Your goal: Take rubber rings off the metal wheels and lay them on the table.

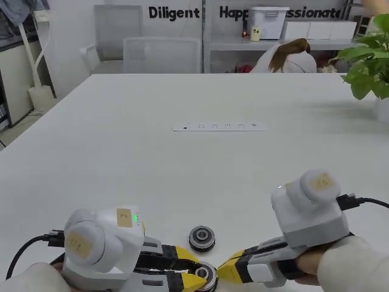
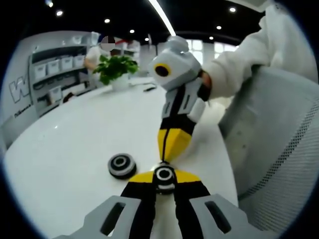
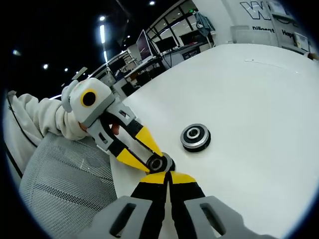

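Note:
A small metal wheel (image 1: 207,275) with a black rubber ring sits between the yellow jaws of my left gripper (image 1: 203,277), just above the table's near edge. In the left gripper view the same wheel (image 2: 164,175) is clamped at the tips of my left gripper (image 2: 164,178). My right gripper (image 1: 225,266) comes in from the right, its jaws pressed together and its tips touching that wheel's rim (image 3: 160,163). Whether it pinches the rubber I cannot tell. A second wheel (image 1: 202,238) with its ring on lies flat on the table just beyond.
The white table (image 1: 182,170) stretches far ahead, with a flush socket strip (image 1: 219,126) at its middle. A potted plant (image 1: 369,58) stands at the far right. Chairs (image 1: 161,55) and a seated person (image 1: 290,56) are beyond the far edge. A mesh chair (image 2: 279,149) is close behind me.

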Demonstrator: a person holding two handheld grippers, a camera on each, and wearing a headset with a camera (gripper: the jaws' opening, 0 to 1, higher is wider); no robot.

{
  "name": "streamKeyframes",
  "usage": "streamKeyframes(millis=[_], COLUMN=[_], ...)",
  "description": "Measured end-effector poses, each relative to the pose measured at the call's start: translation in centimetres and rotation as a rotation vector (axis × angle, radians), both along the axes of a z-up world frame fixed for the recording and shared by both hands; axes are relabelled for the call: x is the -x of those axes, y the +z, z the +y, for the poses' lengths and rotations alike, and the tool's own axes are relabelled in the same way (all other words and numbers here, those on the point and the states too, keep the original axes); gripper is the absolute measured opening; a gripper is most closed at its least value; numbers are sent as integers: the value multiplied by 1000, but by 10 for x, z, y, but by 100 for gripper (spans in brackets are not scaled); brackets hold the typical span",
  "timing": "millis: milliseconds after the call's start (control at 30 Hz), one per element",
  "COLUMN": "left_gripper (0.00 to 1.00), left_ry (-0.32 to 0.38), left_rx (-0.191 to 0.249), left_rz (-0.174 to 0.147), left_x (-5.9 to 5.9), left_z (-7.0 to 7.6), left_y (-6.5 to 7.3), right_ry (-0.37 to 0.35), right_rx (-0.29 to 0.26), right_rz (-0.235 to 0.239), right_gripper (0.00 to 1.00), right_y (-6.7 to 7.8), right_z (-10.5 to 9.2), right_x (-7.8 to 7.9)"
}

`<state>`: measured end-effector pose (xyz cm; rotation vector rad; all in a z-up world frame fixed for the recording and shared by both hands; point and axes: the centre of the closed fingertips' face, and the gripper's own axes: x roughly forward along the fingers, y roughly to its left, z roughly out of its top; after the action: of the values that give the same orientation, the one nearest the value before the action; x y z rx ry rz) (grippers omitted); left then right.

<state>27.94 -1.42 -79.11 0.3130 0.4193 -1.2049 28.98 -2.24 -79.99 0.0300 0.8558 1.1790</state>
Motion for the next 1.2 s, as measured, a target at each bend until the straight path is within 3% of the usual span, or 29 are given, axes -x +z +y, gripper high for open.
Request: streamKeyframes(millis=[500, 1200], left_gripper=[14, 14], left_ry=[-4, -13], left_rx=[-5, -10], left_rz=[-5, -15], left_x=[0, 0], left_z=[0, 0], left_y=[0, -1], right_ry=[-67, -64], right_rx=[-37, -50], right_rz=[104, 119], right_gripper=[0, 0], right_y=[3, 6], right_z=[2, 6], right_x=[1, 4])
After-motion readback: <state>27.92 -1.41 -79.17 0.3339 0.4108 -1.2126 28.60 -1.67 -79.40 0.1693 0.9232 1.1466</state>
